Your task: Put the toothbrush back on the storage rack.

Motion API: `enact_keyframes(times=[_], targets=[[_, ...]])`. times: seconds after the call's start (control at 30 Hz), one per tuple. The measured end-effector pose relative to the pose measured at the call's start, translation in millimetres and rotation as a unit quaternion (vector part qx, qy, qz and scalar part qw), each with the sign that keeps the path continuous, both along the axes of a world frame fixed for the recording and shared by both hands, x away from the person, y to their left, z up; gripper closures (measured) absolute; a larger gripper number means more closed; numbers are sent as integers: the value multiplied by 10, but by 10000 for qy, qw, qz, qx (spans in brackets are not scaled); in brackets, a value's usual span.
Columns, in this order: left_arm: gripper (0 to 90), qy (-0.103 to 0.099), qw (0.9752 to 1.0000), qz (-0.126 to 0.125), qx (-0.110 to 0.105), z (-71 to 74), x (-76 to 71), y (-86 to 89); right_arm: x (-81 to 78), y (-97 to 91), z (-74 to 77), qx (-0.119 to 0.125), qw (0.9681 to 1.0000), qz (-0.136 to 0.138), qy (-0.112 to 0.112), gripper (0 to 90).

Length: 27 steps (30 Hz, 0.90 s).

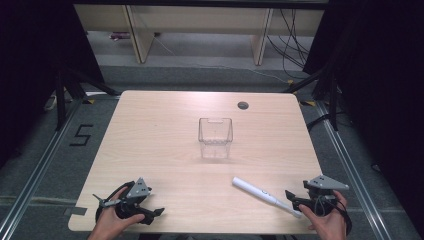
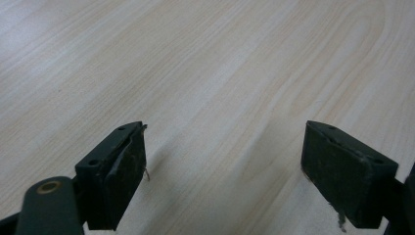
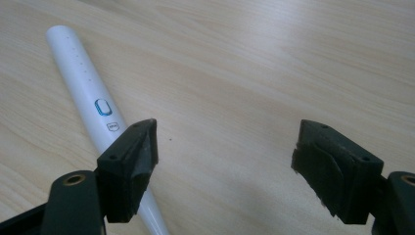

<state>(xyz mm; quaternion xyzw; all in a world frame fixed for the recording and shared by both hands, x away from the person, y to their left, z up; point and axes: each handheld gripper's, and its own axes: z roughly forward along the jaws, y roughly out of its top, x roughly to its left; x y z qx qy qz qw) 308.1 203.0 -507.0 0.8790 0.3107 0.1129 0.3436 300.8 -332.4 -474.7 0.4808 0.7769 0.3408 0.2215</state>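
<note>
High view, layout: my left gripper (image 1: 150,212) sits at the near left corner of the table (image 1: 160,130); my right gripper (image 1: 295,202) sits at the near right corner.
Toothbrush, place: the white electric toothbrush (image 1: 261,196) lies flat on the table, slanting from near the middle toward my right gripper, its thin end beside that gripper.
Container: a clear plastic container (image 1: 215,137) stands upright near the table's middle, well apart from the toothbrush and both grippers.
Writing, floor: a black "5" marking (image 1: 81,135) is readable on the grey floor left of the table.
Writing, toothbrush: in the right gripper view the toothbrush (image 3: 93,107) carries a blue-ringed oval button and below it a small boxed logo, too small to read; a row of tiny dots runs along the handle.
Left hand, pose: my left hand (image 1: 111,222) comes in from the bottom edge and grasps the gripper, which points right along the table edge.
Right hand, pose: my right hand (image 1: 327,222) holds its gripper from below, pointing left toward the toothbrush.
Left gripper, state: in the left gripper view the jaws stand wide apart over bare wood, nothing between them.
Right gripper, state: my right gripper (image 3: 225,147) has its jaws spread wide; the toothbrush passes under the left jaw, outside the gap, not pinched.
</note>
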Motion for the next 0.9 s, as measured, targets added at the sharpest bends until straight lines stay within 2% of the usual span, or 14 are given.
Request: enact_keyframes(times=[0.1, 0.2, 0.23, 0.4, 0.5, 0.53, 0.57, 0.67, 0.7, 0.73, 0.77, 0.8, 0.83, 0.9], targets=[[166, 1, 10000, 1, 3, -2, -1, -2, -4, -6, -3, 28, 10000, 5, 63, 241], [166, 17, 10000, -7, -20, 2, -4, 0, 10, -10, -16, 29, 9999, 109, -101, 246], [166, 1, 10000, 0, -2, 1, 0, 0, -19, 33, -3, 280, 9995, 8, 131, 253], [166, 3, 10000, 4, 0, -4, 0, 1, -13, 34, 7, 96, 9997, 199, 68, 255], [166, 11, 10000, 18, -44, -4, 1, -2, -24, 47, 17, 69, 9998, 203, 32, 269], [166, 5, 10000, 7, 5, -2, 2, 2, -24, 62, 15, 151, 9994, 309, 76, 289], [166, 3, 10000, 9, -5, -7, -7, -5, -66, 99, 31, 257, 9989, 326, 202, 365], [166, 9, 10000, 24, -12, -9, -3, -8, -52, 91, 25, 138, 9987, 479, 55, 386], [166, 5, 10000, 19, -5, -7, 0, -5, -63, 107, 26, 218, 9983, 508, 156, 433], [166, 8, 10000, 23, -9, -7, -4, -5, -72, 117, 33, 170, 9976, 666, 95, 504], [166, 8, 10000, 23, -9, -7, -4, -5, -72, 117, 33, 170, 9976, 666, 95, 504], [166, 3, 10000, 13, -4, -7, 0, -5, -95, 141, 39, 238, 9976, 618, 223, 539], [166, 6, 10000, 15, -2, -8, 2, -6, -88, 150, 39, 153, 9959, 871, 192, 595], [166, 5, 10000, 18, -3, -8, 0, -5, -99, 164, 39, 165, 9957, 881, 234, 624]])
